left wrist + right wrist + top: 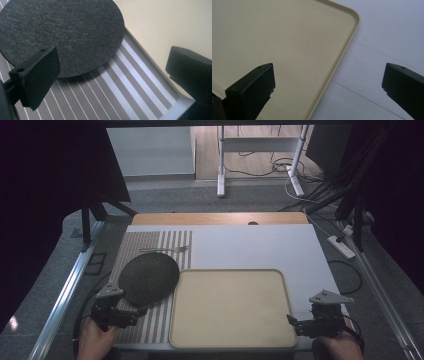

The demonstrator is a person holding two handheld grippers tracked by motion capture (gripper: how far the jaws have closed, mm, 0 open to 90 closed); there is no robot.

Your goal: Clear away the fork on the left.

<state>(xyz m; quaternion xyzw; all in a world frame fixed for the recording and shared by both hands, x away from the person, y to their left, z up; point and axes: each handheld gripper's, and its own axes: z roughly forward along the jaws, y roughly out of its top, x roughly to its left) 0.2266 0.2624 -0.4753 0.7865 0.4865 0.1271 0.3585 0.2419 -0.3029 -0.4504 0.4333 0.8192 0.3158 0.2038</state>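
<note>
Nothing's grasped yet, so I'd judge you're at the very start. Your left gripper (131, 316) has its jaws spread wide w/ nothing between them, and same for your right gripper (296, 322): released, empty.

What looks to be in hand: the dark round plate (149, 278). It lies flat on the striped placemat (150, 325), its right edge touching or just overlapping the rim of the beige tray (230, 342); can't tell which. In the left gripper view the plate (62, 32) sits just ahead of your left jaws, its near edge level w/ the left jaw's tip, not between the two. The tray (170, 25) runs ahead of the right-hand jaw, and the placemat (120, 95) fills the gap between the jaws.

Your right jaws straddle the tray's corner: tray rim (337, 65) passes between them, tray floor ahead of the left jaw, bare white worktop (382, 30) ahead of the right one.

Left to do, prob.: close on the plate's rim, lift, set it on the tray. The tray is bare, so none of that's done.

Orientation: plate's a disc, so no long axis and no pointing direction; face up, level. A fork (165, 250) lies beyond the plate, well away from both jaws, long axis left-right across the worktop, tines to the right as far as I can make out.
</note>
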